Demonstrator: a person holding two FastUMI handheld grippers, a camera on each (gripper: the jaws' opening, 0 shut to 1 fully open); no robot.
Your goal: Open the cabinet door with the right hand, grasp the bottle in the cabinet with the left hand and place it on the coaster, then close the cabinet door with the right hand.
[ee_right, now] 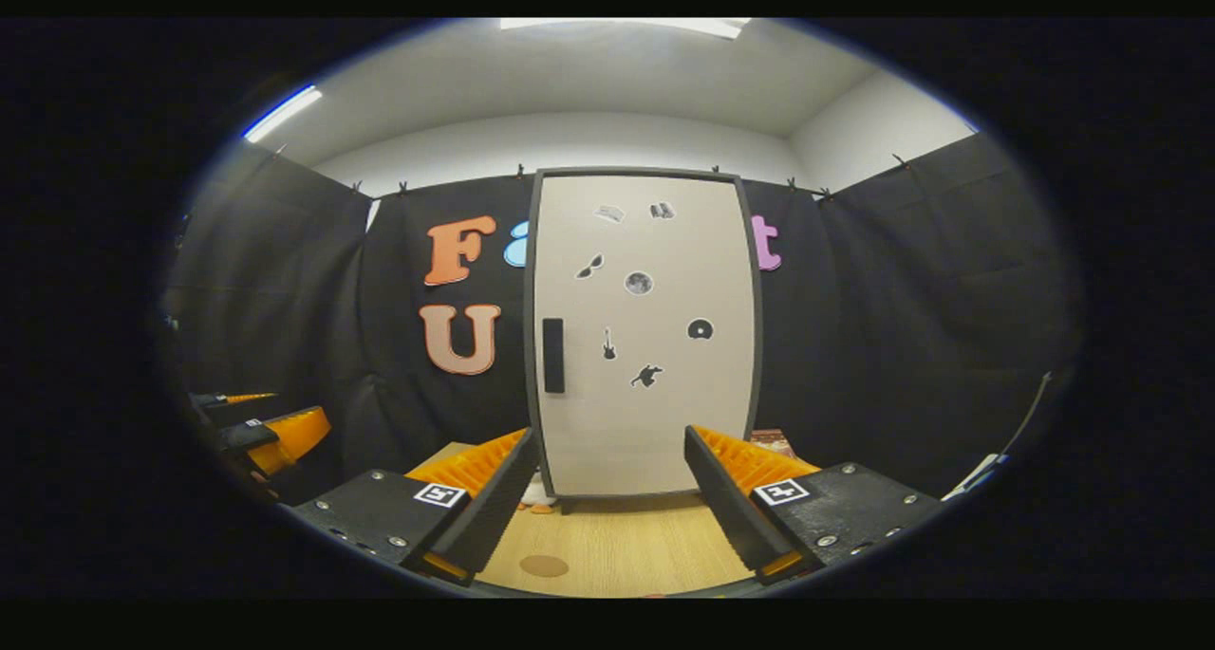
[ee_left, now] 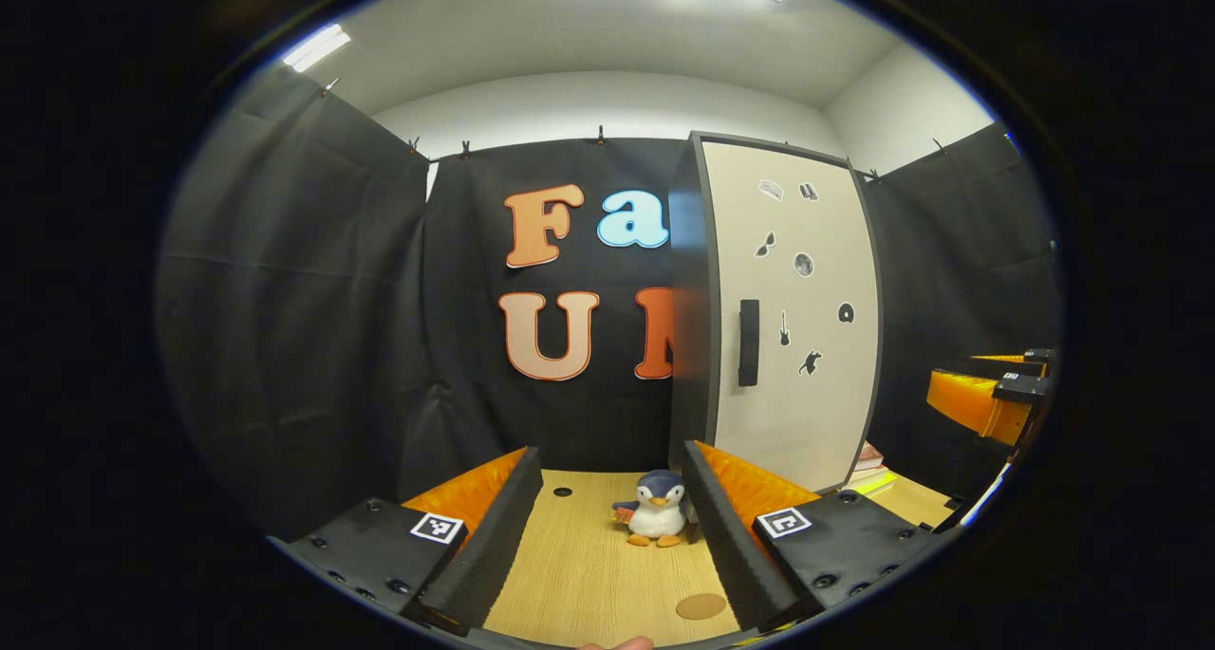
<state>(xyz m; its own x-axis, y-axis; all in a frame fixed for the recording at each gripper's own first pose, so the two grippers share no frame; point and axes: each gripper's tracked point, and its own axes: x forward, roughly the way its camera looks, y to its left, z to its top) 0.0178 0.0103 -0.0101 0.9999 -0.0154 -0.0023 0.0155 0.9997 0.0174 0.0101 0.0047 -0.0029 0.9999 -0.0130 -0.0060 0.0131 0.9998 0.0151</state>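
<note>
Pale wood-grain table (ee_right: 626, 546), one, bearing all items below.

Left gripper (ee_left: 607, 527): my fingers stand wide apart, holding nothing and touching nothing; bare tabletop shows between them. It also appears at the left edge of the right gripper view.

Right gripper (ee_right: 607, 503): my fingers stand wide apart, likewise holding nothing, clear of the cabinet front. It also appears at the right edge of the left gripper view.

Cabinet (ee_right: 645, 332): one, tall, upright, long axis vertical, dark frame. It stands at the back of the table against the black cloth wall, straight ahead of my right gripper and to the right of my left.

Cabinet door (ee_left: 797, 318): light panel, shut flush in its frame, facing my grippers. A scatter of small stickers (ee_right: 639, 283) marks its face.

Handle (ee_right: 553, 355): dark bar, long axis vertical, set at the door's left edge at mid height.

Bottle: cannot tell; the shut door hides the interior.

Coaster (ee_left: 700, 605): round, flat, brown, lying on the table near me, just beside my left gripper's right-hand finger, well apart from the cabinet.

Plush penguin (ee_left: 657, 510): upright, facing me, near the cabinet's left foot.

Books (ee_left: 869, 470): a small stack, lying flat at the cabinet's right.
</note>
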